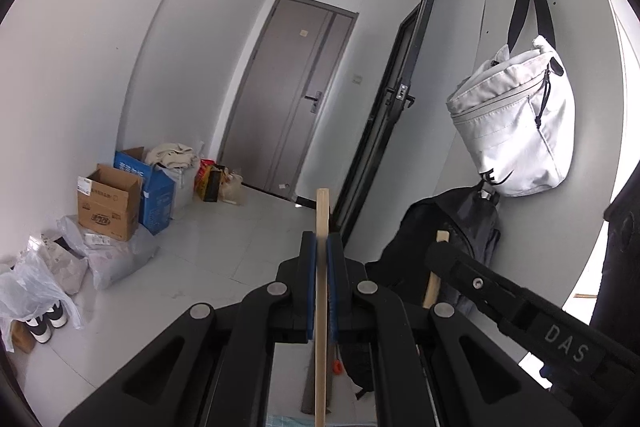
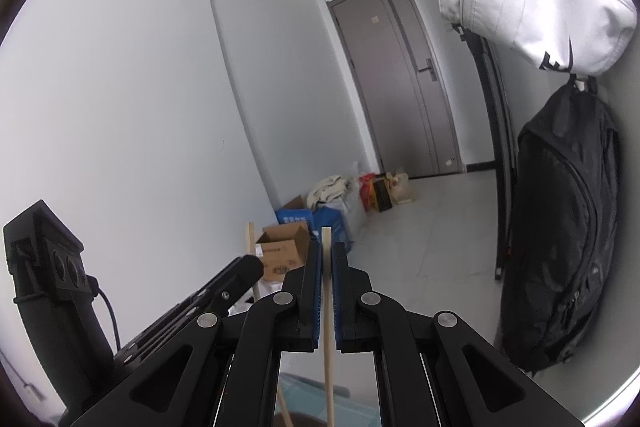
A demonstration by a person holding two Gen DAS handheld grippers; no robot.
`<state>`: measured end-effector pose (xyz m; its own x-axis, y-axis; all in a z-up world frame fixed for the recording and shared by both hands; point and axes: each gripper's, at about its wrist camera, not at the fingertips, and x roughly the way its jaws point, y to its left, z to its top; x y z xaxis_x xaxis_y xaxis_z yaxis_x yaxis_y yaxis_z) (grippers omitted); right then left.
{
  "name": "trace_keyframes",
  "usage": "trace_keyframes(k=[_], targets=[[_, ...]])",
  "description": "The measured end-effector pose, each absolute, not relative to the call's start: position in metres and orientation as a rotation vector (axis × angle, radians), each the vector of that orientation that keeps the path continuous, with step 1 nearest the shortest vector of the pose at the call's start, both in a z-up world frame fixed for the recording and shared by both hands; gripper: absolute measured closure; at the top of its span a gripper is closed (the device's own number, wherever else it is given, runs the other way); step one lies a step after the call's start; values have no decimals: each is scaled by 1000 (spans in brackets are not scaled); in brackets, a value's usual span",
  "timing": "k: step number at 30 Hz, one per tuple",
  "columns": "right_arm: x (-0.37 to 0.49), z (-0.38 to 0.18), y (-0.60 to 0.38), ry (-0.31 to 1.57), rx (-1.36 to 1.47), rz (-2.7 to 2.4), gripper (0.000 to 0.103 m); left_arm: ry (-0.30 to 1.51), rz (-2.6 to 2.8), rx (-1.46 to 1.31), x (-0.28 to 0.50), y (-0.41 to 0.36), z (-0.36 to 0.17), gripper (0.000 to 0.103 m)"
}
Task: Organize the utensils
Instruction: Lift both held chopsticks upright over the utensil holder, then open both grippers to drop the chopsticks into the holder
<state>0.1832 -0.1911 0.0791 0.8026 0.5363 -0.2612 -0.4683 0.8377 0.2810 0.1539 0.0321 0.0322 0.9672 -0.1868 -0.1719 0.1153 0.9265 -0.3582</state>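
My left gripper [image 1: 322, 239] is shut on a pale wooden chopstick [image 1: 322, 219] that runs up between its blue pads and sticks out past the fingertips. My right gripper [image 2: 327, 247] is shut on a second wooden chopstick [image 2: 327, 291] the same way. Both are raised and point into a hallway. In the left wrist view the right gripper [image 1: 442, 247] shows at the right with its chopstick [image 1: 433, 287]. In the right wrist view the left gripper [image 2: 250, 265] shows at the left with its chopstick [image 2: 251, 239].
A grey door [image 1: 288, 99] stands at the hall's end. Cardboard boxes [image 1: 110, 203], plastic bags [image 1: 108, 255] and shoes [image 1: 42, 327] line the left wall. A white bag [image 1: 516, 123] and a black backpack [image 2: 564, 227] hang on the right wall beside a black door frame [image 1: 400, 99].
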Motion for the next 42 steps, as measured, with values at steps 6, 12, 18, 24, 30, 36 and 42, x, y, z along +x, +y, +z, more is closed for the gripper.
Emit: trace_keyframes(k=[6, 12, 18, 24, 30, 36, 42], targets=[[179, 76, -193, 345, 208, 557, 99, 205, -158, -325, 151, 28, 27, 102], [175, 71, -187, 365, 189, 587, 98, 219, -191, -311, 144, 30, 28, 102], [169, 64, -187, 413, 200, 620, 97, 266, -244, -280, 135, 31, 26, 102], [166, 58, -188, 493, 232, 644, 96, 371, -305, -319, 132, 41, 27, 102], [149, 65, -202, 505, 282, 620, 89, 455, -292, -380, 117, 56, 40, 50], [124, 74, -219, 492, 323, 581, 58, 444, -238, -370, 88, 62, 59, 36], [89, 82, -232, 472, 325, 551, 39, 461, -170, -352, 69, 58, 67, 28]])
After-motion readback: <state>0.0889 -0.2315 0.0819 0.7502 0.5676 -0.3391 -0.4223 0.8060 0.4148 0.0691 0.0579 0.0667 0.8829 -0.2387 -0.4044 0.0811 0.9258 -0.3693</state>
